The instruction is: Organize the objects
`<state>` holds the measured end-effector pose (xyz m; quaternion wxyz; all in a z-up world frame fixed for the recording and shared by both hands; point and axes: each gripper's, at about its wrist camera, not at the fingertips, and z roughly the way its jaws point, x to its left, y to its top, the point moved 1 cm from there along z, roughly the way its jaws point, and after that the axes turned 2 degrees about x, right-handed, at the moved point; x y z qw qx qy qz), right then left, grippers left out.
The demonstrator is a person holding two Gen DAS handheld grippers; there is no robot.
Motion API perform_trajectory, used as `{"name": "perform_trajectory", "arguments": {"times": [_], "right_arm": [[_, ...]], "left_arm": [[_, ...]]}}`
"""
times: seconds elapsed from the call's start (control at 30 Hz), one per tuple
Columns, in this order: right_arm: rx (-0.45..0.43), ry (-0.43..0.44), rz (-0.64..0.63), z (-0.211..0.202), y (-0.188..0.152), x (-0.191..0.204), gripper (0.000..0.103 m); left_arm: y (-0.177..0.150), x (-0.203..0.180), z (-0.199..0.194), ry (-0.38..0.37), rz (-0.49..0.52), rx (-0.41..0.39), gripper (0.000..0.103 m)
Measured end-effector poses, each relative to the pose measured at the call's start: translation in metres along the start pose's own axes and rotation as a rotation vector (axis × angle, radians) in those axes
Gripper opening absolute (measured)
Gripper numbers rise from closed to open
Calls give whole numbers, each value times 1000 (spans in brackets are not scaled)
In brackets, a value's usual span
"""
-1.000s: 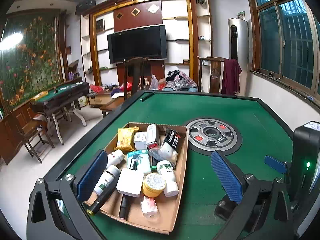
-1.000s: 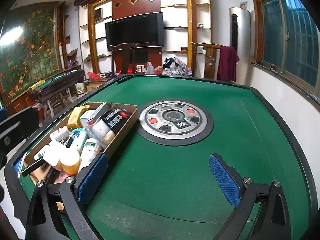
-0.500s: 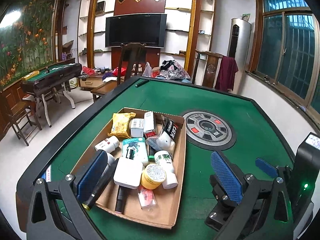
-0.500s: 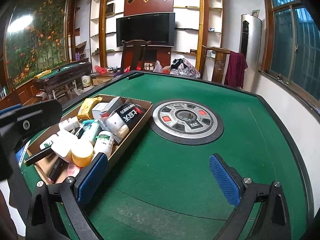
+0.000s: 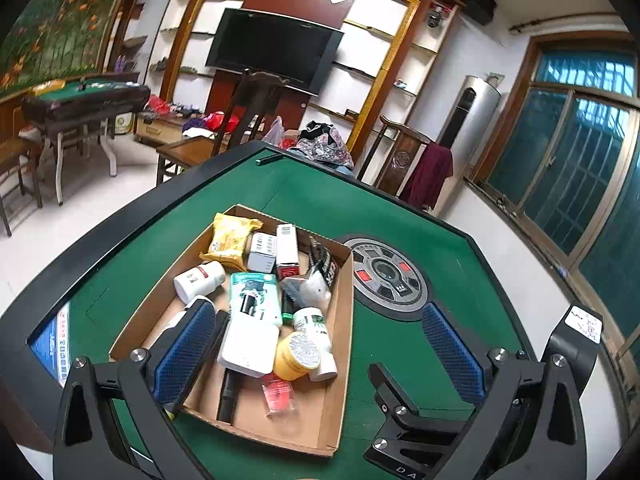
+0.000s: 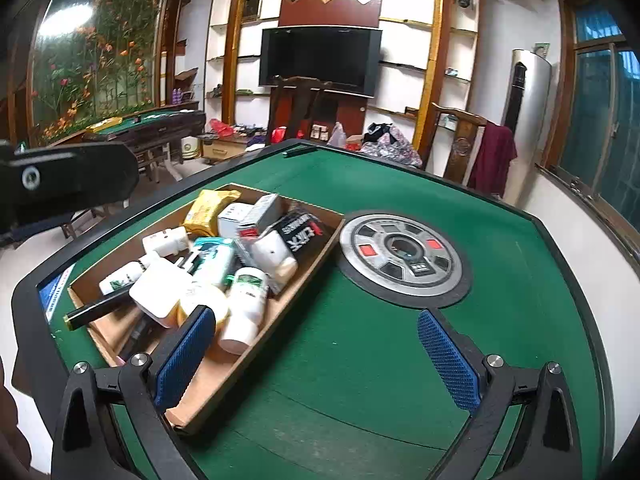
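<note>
Cardboard tray (image 5: 340,364) on green table (image 5: 400,208), holding yellow jar (image 5: 298,356), white bottles, boxes, yellow packet (image 5: 230,240); left gripper (image 5: 316,352) and right gripper (image 6: 320,356) spread wide, gripping nothing

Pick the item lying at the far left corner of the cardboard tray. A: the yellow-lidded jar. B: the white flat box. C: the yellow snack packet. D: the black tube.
C: the yellow snack packet lies in the far left corner of the cardboard tray, beyond the bottles and boxes.
</note>
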<state>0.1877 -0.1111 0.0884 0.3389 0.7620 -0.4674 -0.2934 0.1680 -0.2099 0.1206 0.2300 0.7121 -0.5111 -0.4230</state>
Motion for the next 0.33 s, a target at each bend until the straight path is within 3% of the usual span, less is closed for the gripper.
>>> {"name": "perform_trajectory", "arguments": {"times": [0.1, 0.23, 0.33], "right_arm": [[-5, -5, -29, 1, 4, 10, 103], [-3, -6, -72, 4, 9, 25, 103], [3, -3, -100, 7, 11, 37, 103]], "left_arm": [[-2, 6, 1, 100, -13, 1, 103], [-9, 1, 2, 327, 71, -19, 103], [-11, 4, 0, 349, 93, -31, 103]]}}
